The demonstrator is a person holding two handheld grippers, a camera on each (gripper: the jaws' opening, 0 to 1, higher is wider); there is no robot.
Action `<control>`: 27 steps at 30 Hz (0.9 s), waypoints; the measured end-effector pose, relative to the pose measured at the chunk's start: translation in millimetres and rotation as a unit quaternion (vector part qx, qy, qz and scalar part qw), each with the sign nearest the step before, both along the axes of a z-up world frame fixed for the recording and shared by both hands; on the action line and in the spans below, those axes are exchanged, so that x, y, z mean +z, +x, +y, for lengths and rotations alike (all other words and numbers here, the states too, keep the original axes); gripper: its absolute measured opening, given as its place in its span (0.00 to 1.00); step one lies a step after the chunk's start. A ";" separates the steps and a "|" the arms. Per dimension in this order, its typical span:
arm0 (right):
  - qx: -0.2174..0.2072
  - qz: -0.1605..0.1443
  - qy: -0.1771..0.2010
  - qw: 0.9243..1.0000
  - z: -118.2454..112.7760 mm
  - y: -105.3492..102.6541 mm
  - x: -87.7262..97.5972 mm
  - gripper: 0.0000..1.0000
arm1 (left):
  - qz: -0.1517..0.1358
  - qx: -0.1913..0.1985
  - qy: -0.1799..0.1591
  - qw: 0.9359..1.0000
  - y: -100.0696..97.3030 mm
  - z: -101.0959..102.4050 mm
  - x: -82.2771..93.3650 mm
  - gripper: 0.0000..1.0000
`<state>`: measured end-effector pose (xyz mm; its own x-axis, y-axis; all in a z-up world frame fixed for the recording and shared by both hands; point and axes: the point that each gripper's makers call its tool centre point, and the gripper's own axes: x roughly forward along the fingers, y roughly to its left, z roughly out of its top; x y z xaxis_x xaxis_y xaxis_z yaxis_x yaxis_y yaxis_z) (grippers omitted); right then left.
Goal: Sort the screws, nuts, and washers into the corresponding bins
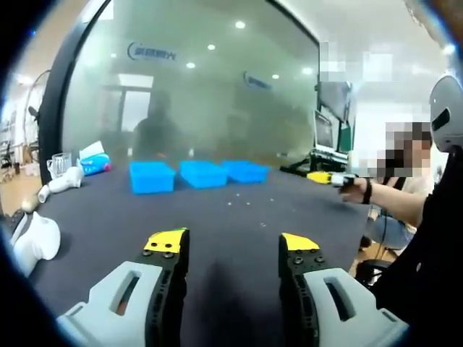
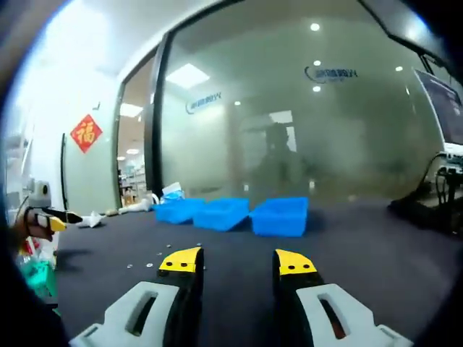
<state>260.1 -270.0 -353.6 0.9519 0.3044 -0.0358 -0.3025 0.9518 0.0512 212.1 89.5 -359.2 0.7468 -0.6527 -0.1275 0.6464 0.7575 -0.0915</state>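
1. Three blue bins [image 1: 202, 174] are sitting in a row on the far part of the dark table [image 1: 231, 217], in front of a frosted glass wall [image 1: 195, 87]; in the right gripper view the same bins [image 2: 233, 213] are lying ahead, just above the jaw tips.
2. Small bits of hardware [image 1: 249, 200] are lying scattered on the table in front of the bins, too small to tell apart; a few more specks [image 2: 148, 262] are showing left of the right gripper.
3. Left gripper [image 1: 233, 247] is hovering over the table with its jaws standing wide apart and nothing between them.
4. Right gripper [image 2: 237, 264] is likewise hovering with its jaws spread and nothing between them.
5. White objects [image 1: 36, 242] and a cup [image 1: 59, 165] are sitting along the table's left edge.
6. Someone's hand [image 1: 353, 186] at the right is holding a yellow-tipped tool.
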 end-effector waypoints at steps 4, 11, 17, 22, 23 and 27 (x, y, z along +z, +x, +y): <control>-0.002 -0.008 -0.015 1.000 -4.0 -22.9 6.4 0.35 | 0.000 0.001 0.001 1.000 -0.1 0.8 -0.2 0.48; -0.009 -0.006 -0.028 1.000 -17.1 -51.0 8.5 0.35 | -0.003 0.002 0.002 1.000 -0.5 1.4 3.1 0.48; -0.022 -0.012 -0.027 0.999 -26.6 -59.7 11.1 0.35 | 0.000 -0.002 0.007 1.000 -0.3 -1.4 -0.2 0.48; -0.019 -0.015 -0.033 0.999 -23.3 -59.4 12.6 0.35 | 0.004 -0.005 0.011 1.000 -0.8 -0.8 -3.6 0.48; -0.018 -0.015 -0.034 0.999 -21.9 -59.2 12.7 0.35 | 0.003 -0.005 0.012 1.000 -0.6 -0.5 -3.6 0.48; -0.012 -0.016 -0.037 0.999 -16.3 -57.9 12.2 0.35 | -0.001 -0.006 0.015 1.000 3.5 1.6 -2.5 0.48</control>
